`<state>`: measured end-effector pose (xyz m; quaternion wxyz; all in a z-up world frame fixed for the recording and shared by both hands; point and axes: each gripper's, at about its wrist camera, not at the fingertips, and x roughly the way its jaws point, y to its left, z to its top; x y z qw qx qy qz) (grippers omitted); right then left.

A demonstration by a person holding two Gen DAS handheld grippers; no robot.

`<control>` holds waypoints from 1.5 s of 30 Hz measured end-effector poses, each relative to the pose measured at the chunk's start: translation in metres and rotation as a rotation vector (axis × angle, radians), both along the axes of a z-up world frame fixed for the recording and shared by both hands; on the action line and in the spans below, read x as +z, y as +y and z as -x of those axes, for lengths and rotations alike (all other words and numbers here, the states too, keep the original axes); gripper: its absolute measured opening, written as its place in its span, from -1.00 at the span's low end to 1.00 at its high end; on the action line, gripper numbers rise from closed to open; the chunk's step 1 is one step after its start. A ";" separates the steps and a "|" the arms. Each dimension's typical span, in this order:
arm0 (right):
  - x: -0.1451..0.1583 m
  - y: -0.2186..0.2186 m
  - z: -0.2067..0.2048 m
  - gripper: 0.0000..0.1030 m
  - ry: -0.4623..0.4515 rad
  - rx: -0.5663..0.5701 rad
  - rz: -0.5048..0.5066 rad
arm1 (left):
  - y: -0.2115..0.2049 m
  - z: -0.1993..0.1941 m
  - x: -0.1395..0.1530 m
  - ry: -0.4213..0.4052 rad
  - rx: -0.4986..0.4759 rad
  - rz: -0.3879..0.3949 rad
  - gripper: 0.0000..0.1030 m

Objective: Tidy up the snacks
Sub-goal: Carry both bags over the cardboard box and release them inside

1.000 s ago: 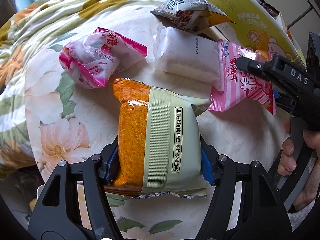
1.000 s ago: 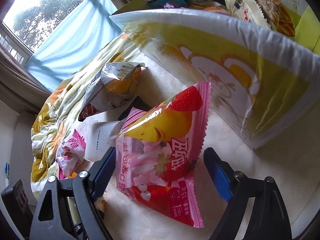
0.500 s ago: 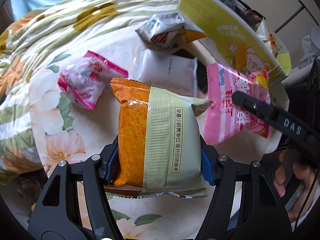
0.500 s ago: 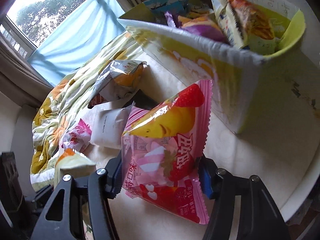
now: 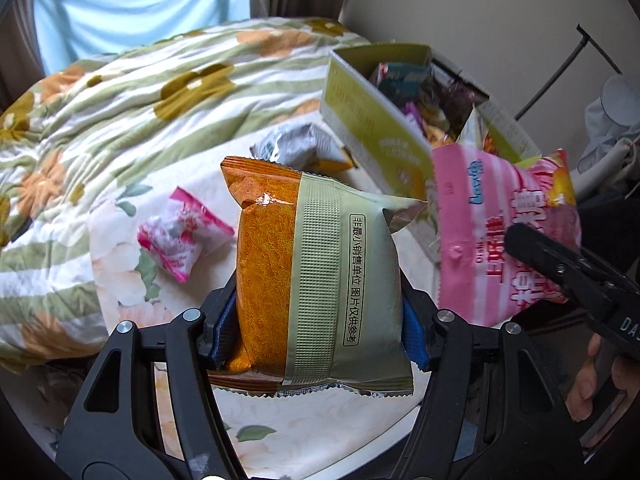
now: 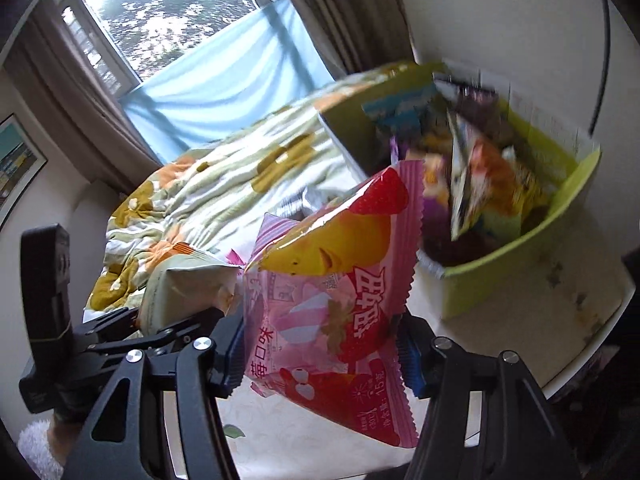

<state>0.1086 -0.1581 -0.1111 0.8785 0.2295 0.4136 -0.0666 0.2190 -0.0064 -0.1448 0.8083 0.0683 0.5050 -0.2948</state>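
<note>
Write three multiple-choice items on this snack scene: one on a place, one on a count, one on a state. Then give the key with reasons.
1. Where does the small pink-and-white packet lie?
A. On the floral cloth
B. Inside the box
C. In a gripper

2. How many loose packets still lie on the cloth in the left wrist view?
A. None
B. Two
C. Five

3. What is the state of the right gripper?
A. Wide open and empty
B. Shut on the pink strawberry packet
C. Shut on the box's rim

Key:
1 A: it rests on the floral cloth, left of the orange-and-green packet that the left gripper holds.
2 B: only that one and the silver packet by the yellow-green box lie there.
3 B: its pads press both sides of the pink strawberry packet.
</note>
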 end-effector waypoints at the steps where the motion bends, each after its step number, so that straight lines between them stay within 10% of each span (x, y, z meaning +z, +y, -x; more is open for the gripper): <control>1: 0.008 -0.008 0.002 0.10 -0.014 0.012 0.008 | -0.005 0.001 0.006 -0.007 0.012 0.006 0.22; 14: 0.060 -0.141 0.008 0.10 -0.054 0.068 0.080 | -0.122 -0.002 0.059 -0.088 0.116 0.099 0.22; 26: 0.061 -0.222 -0.027 0.10 -0.060 0.130 0.087 | -0.222 -0.081 0.038 -0.071 0.197 0.073 0.28; 30: 0.053 -0.233 -0.037 0.10 -0.046 0.161 0.074 | -0.227 -0.092 0.031 -0.082 0.239 0.036 0.99; 45: 0.054 -0.244 -0.045 0.10 -0.058 0.241 0.092 | -0.170 -0.016 0.032 -0.111 0.368 0.002 0.99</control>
